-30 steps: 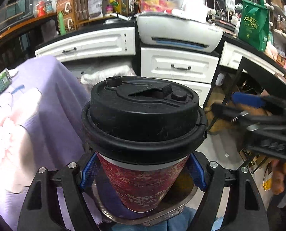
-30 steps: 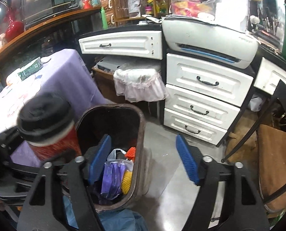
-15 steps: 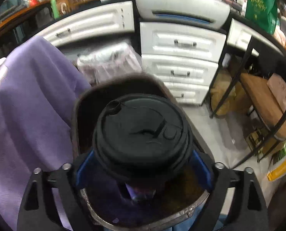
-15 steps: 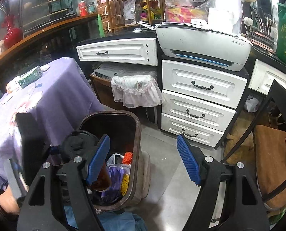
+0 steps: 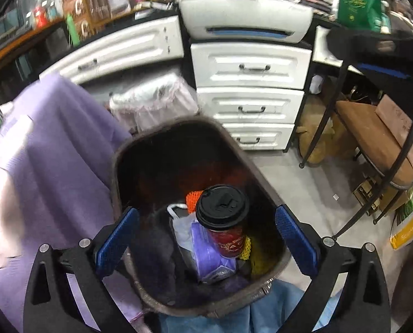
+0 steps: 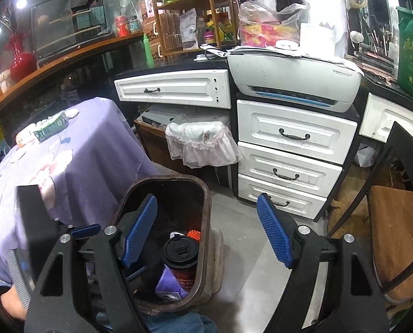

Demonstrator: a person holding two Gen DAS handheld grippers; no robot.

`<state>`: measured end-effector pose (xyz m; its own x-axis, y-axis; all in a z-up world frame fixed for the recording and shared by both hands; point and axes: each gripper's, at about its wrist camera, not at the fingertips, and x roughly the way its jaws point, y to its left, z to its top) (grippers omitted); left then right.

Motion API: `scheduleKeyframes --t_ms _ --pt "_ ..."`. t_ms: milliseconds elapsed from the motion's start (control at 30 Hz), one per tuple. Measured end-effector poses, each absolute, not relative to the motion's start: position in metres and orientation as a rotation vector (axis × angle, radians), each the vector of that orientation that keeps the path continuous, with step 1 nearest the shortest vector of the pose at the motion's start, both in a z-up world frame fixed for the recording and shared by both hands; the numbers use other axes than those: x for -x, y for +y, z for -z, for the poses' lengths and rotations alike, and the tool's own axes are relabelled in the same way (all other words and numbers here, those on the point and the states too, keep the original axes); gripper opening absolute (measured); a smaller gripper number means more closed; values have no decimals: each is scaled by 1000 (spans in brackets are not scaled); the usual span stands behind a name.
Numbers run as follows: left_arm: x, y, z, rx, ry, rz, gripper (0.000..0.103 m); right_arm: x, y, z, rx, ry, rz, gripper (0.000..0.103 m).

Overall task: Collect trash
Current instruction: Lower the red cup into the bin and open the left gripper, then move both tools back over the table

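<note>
The cup (image 5: 224,220) is a paper coffee cup with a red patterned wall and a black plastic lid that has a small sip flap; the pale writing on the red wall is too blurred to read. It stands almost upright inside the bin (image 5: 117,172), on top of the other trash: a purple wrapper (image 5: 206,252), a white plastic bag (image 5: 178,222) and some orange and yellow netting. The bin is dark brown and sits on the floor beside a table with a purple cloth (image 5: 53,149). The left gripper (image 5: 206,238) is above the bin; its jaws are opening, wide apart, and the blue pads do not touch the cup, which is lower between them. The right gripper (image 6: 206,230) is also opening, with nothing between its jaws. Far behind, a green bag (image 6: 412,55) carries gold characters that I cannot read, and the grey printer (image 6: 295,83) has a small illegible label.
</note>
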<state>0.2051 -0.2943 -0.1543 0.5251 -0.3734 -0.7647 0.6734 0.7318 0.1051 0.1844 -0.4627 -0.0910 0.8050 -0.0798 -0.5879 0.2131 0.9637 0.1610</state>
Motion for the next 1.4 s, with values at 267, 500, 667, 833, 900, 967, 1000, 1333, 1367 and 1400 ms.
scheduleKeyframes --t_ms 267,500,667,833,900,967,1000,1333,1367,1400 --pt "-174 -258 101 -428 656 664 97 -191 -446 78 -219 600 90 81" --pt "-174 -211 58 -380 575 616 97 -208 -408 69 -184 613 -17 82" --pt "-189 -172 42 -377 552 522 97 -223 -372 63 -169 619 -109 82" --pt "-208 -131 37 -391 552 408 97 -243 -336 59 -152 637 -198 84" --pt "-212 -113 35 -392 552 371 97 -251 -322 57 -135 644 -229 84" --pt "-220 -94 31 -392 556 334 97 -260 -308 55 -120 653 -268 84" --pt "-222 -87 29 -395 556 321 97 -268 -297 53 -111 664 -307 84" --pt "-277 6 13 -389 593 163 97 -333 -227 30 -33 683 -472 84" --pt "-281 11 13 -397 595 151 97 -340 -220 29 -18 683 -477 84" --pt "-288 17 13 -402 599 142 97 -348 -213 28 -5 688 -484 84"
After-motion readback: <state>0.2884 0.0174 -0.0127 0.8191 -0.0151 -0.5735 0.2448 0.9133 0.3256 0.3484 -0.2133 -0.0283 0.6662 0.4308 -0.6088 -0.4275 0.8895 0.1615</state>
